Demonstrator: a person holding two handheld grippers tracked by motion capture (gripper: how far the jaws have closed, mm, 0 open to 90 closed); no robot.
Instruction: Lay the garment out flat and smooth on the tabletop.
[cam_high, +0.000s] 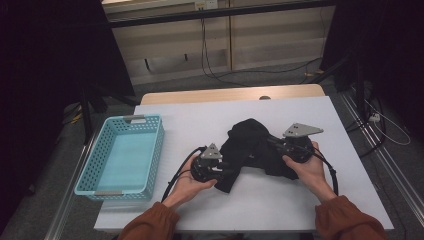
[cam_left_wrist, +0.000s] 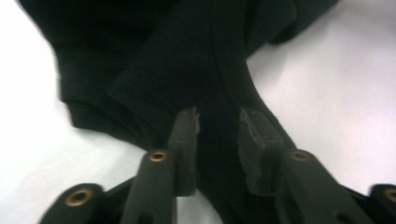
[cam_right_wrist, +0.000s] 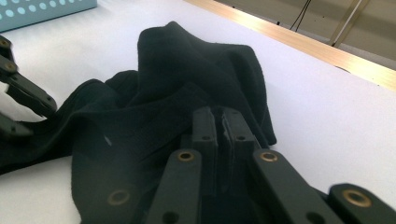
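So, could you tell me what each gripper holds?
Right gripper pinches a fold of the black cloth; left gripper stands open around another fold.

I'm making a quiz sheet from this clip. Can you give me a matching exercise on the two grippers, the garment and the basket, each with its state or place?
1 left gripper
2 right gripper
3 black garment
4 blue basket

A empty, at the table's left
B jaws apart, cloth between them
C bunched mid-table
D jaws clamped on cloth

Pairs: 1-B, 2-D, 3-C, 4-A
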